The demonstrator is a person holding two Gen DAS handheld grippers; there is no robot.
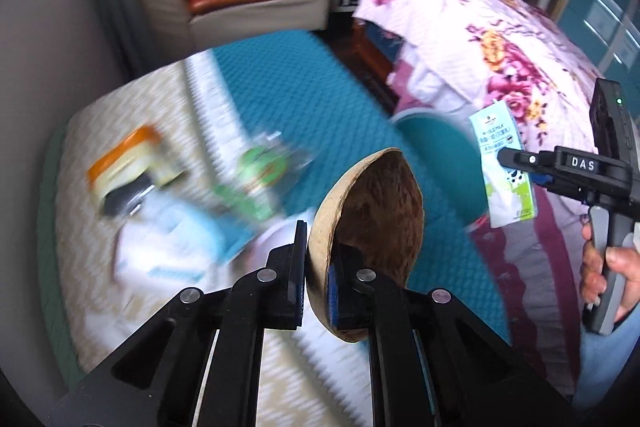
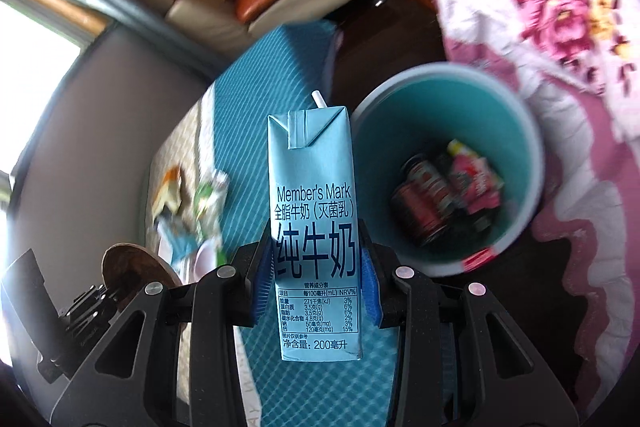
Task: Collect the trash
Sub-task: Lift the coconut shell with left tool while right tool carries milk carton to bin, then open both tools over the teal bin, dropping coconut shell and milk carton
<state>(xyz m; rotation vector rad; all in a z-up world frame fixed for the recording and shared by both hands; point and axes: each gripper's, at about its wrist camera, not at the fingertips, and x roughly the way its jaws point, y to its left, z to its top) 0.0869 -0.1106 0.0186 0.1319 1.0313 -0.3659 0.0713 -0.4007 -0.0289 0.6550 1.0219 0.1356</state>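
Two handheld grippers, each clamped on a piece of trash.

The left gripper (image 1: 316,279) pinches a coconut shell half (image 1: 372,223) by its rim; the right gripper (image 2: 316,279) squeezes an upright milk carton (image 2: 314,227) (straw poking out) beside the teal bin (image 2: 520,155).

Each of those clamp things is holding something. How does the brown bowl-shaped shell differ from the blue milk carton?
The coconut shell is a round, rough brown half-bowl; the milk carton is a smooth, straight-sided pale blue box with print and a straw. The left gripper pinches the shell's thin rim, one finger inside and one outside; the right gripper squeezes the carton's two sides. The shell is tipped on edge; the carton stands upright. Both are lifted off the bed, near the teal bin.
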